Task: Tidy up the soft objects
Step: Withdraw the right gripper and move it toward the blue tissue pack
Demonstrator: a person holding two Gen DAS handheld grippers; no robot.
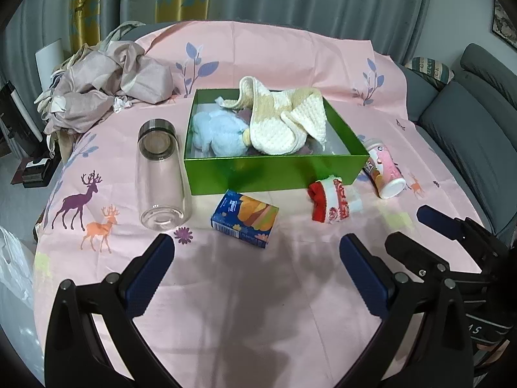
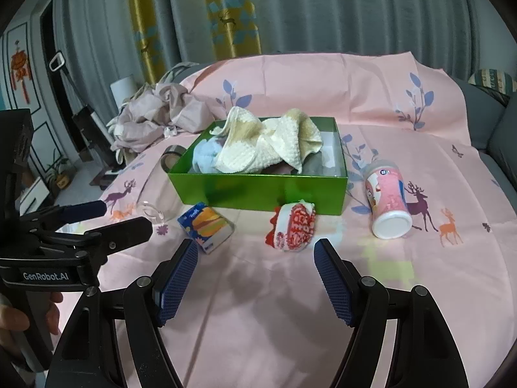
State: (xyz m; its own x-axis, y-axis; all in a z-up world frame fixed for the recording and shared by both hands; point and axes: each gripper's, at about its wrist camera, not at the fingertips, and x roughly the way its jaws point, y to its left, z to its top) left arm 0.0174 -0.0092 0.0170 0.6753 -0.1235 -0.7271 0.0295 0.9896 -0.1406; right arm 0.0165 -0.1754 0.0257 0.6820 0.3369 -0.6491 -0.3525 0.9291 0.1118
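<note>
— Grippers?
— Left gripper (image 1: 257, 245) spread wide, nothing held. Right gripper (image 2: 256, 249) likewise wide and empty.

— The sock?
— Red-and-white sock (image 2: 292, 226) lies on the pink sheet (image 2: 258, 307) just ahead of the right fingers, touching neither, against the green box (image 2: 258, 190). A towel (image 2: 268, 148) sits inside the box.

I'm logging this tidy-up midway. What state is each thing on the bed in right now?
green box: open, no lid, holding cloths
cream knit cloth: draped over the box's back rim
red-and-white sock: bunched, outside the box
glass bottle: lying down, empty
pink cup: lying down
tissue pack: lying flat
left gripper: open, empty
right gripper: open, empty
</note>
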